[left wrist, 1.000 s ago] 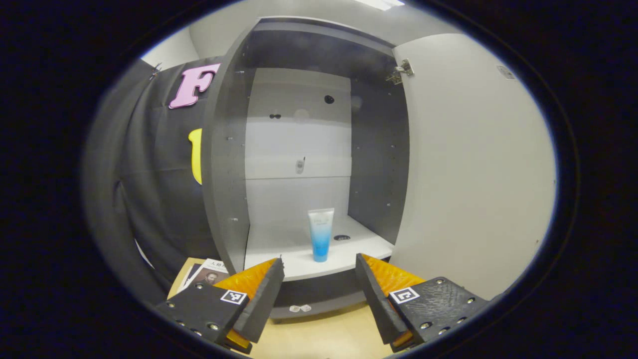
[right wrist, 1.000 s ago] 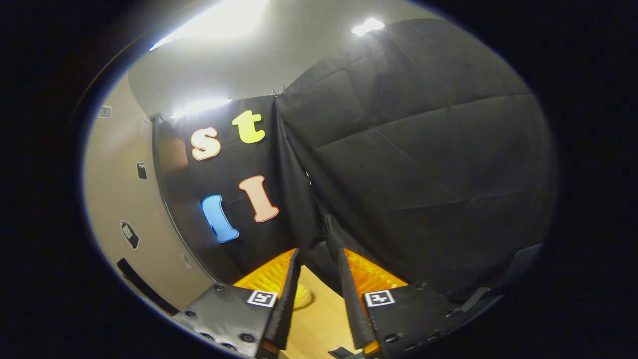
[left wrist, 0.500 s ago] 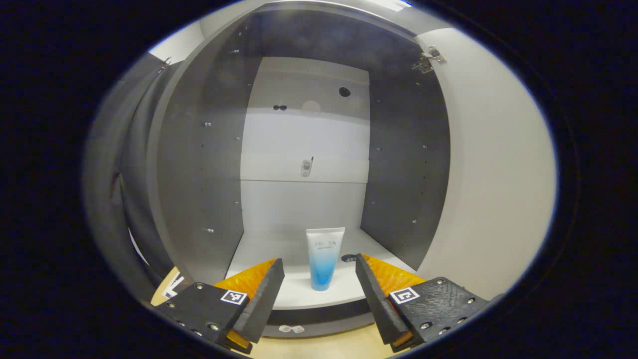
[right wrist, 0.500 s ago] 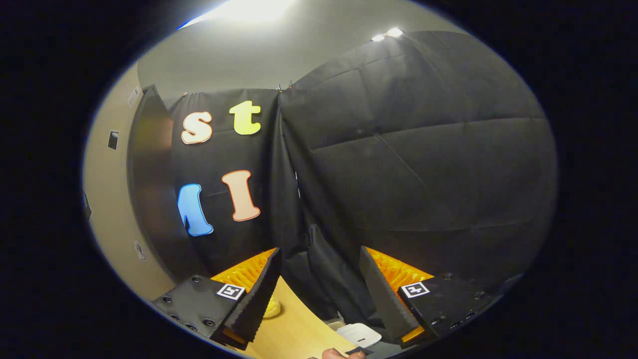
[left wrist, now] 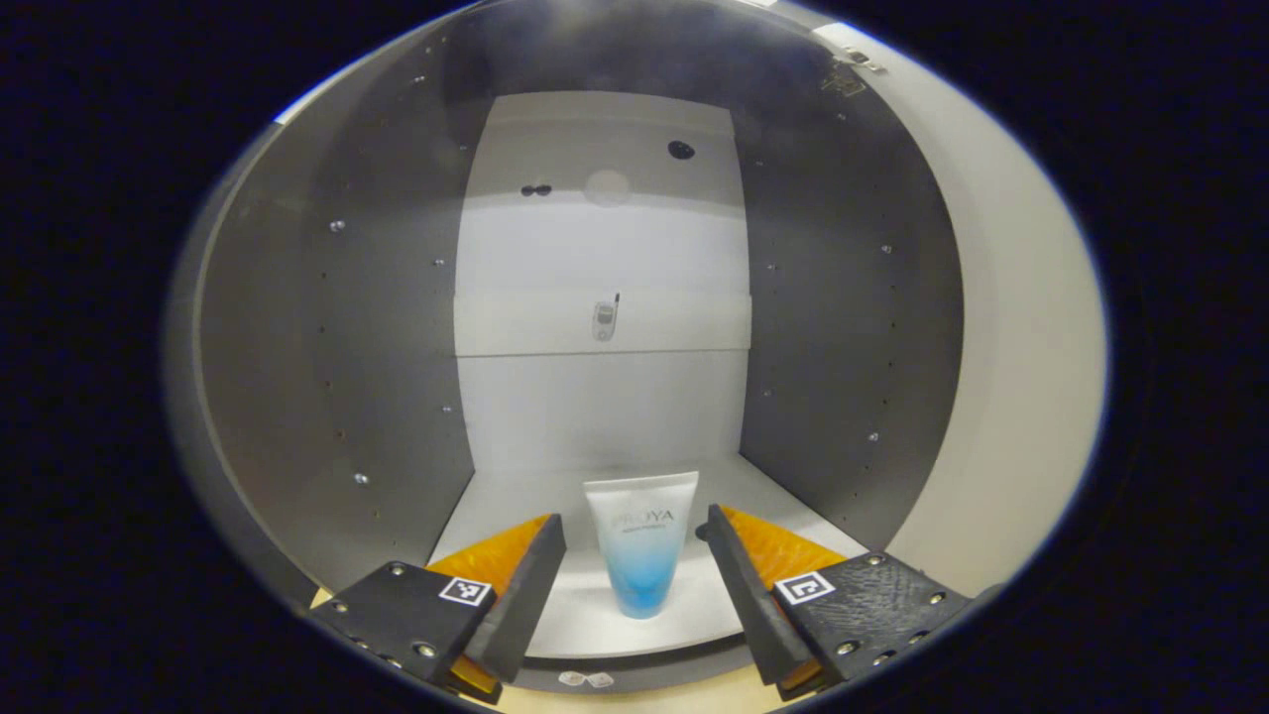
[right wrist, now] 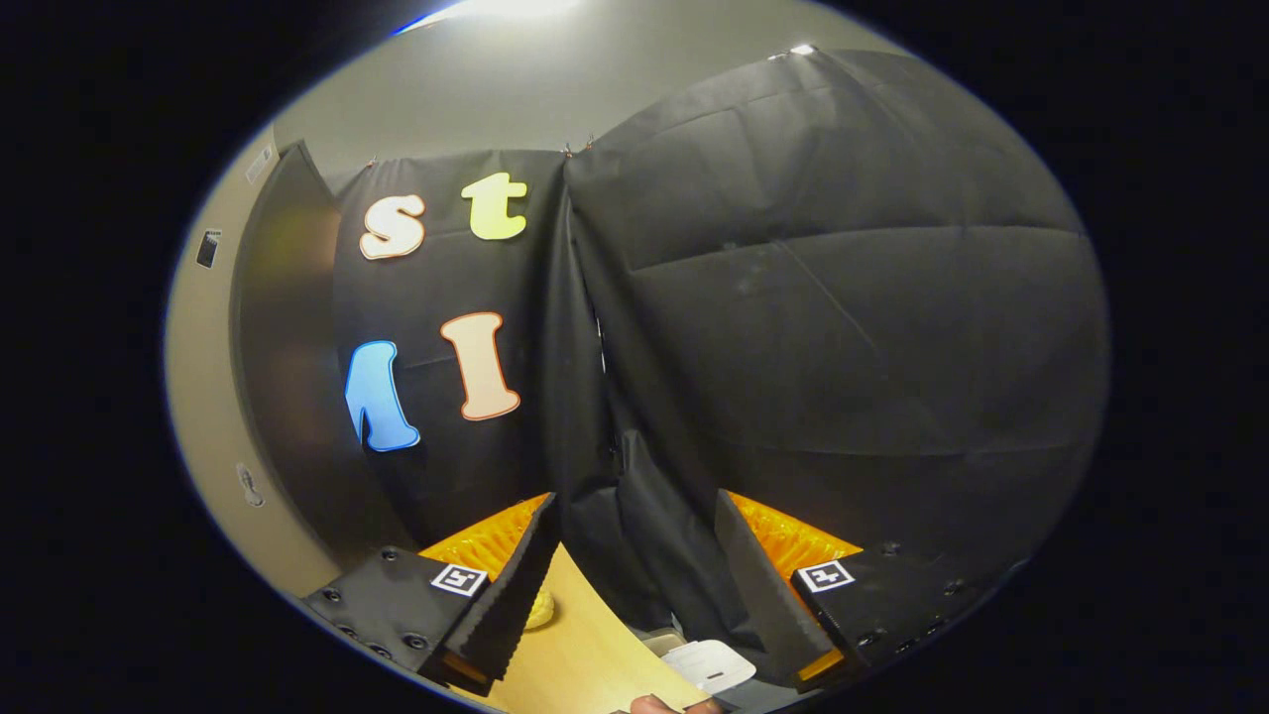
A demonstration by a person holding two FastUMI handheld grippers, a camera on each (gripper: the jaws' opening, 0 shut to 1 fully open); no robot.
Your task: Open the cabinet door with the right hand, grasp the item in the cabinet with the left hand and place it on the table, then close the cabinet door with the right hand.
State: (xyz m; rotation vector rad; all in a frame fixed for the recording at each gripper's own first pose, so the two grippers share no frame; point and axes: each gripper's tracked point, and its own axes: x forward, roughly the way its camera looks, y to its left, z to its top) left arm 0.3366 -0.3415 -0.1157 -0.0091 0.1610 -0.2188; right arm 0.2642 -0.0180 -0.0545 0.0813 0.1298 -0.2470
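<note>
Tube [left wrist: 640, 553] upright on cabinet [left wrist: 387, 327] floor, near front edge, between left tool [left wrist: 634, 585] fingers, not touched. Left tool spread apart. Cabinet door [left wrist: 1021, 327] swung open at right. Right tool [right wrist: 634, 585] apart, holding nothing, over bench [right wrist: 585, 654] corner, facing black cloth wall [right wrist: 843, 327].

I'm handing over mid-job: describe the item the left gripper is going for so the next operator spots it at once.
Look into the open cabinet with dark side walls and a pale back panel. On its white shelf a tube stands upright, cap down, between the open left gripper fingers, untouched. It is white fading to blue, the only loose item on that shelf.
</note>
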